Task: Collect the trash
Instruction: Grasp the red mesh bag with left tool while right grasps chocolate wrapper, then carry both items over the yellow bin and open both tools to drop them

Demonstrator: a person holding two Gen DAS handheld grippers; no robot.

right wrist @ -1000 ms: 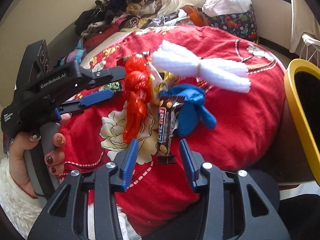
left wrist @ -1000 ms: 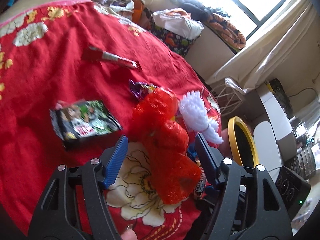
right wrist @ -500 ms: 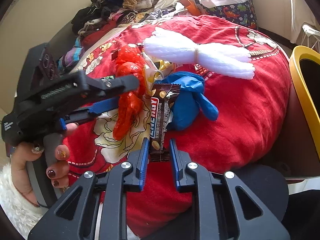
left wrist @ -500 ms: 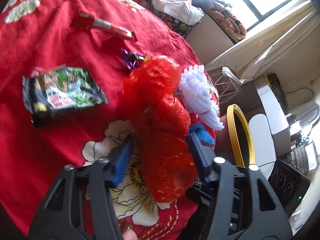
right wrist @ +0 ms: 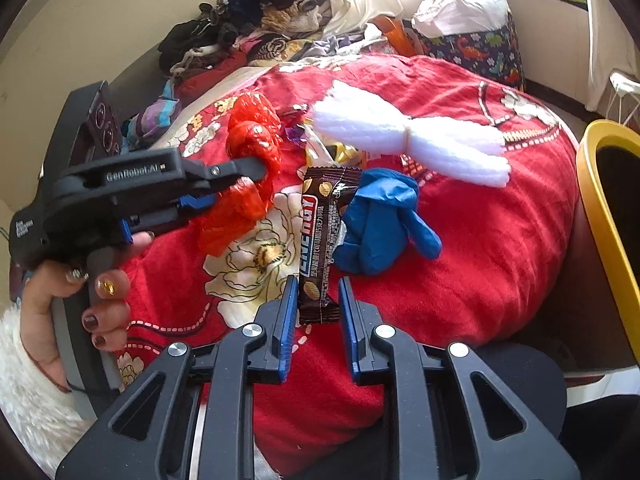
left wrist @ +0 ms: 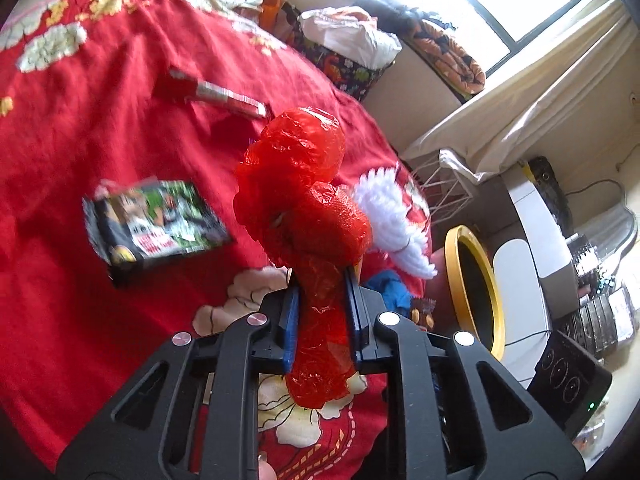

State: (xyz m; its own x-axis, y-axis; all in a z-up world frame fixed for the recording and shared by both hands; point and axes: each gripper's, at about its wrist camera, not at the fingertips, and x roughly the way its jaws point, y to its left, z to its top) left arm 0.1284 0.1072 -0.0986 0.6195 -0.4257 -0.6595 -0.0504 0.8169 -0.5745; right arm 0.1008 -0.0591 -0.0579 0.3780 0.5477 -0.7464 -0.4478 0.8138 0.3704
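My left gripper (left wrist: pixel 320 320) is shut on a crumpled red plastic bag (left wrist: pixel 304 208) and holds it above the red bedspread (left wrist: pixel 100 120); the bag also shows in the right wrist view (right wrist: pixel 248 160). My right gripper (right wrist: pixel 318 312) is shut on the lower end of a brown snack bar wrapper (right wrist: pixel 320 232), which stands up between the blue pads. A blue glove (right wrist: pixel 384 220) lies right of the wrapper. A white yarn bundle (right wrist: pixel 408 136) lies behind it. A yellow-rimmed bin (right wrist: pixel 600 208) stands at the bed's right edge.
A green and black snack packet (left wrist: pixel 156 224) and a red and silver wrapper (left wrist: pixel 208 92) lie farther up the bedspread. Small purple and gold wrappers (right wrist: pixel 316 144) lie by the yarn. Clothes are piled at the bed's far end (right wrist: pixel 256 32). A white wire rack (left wrist: pixel 444 184) stands beyond the bed.
My left gripper closed on the red bag and lifted it. My right gripper moved forward and closed on the snack bar wrapper's lower end.
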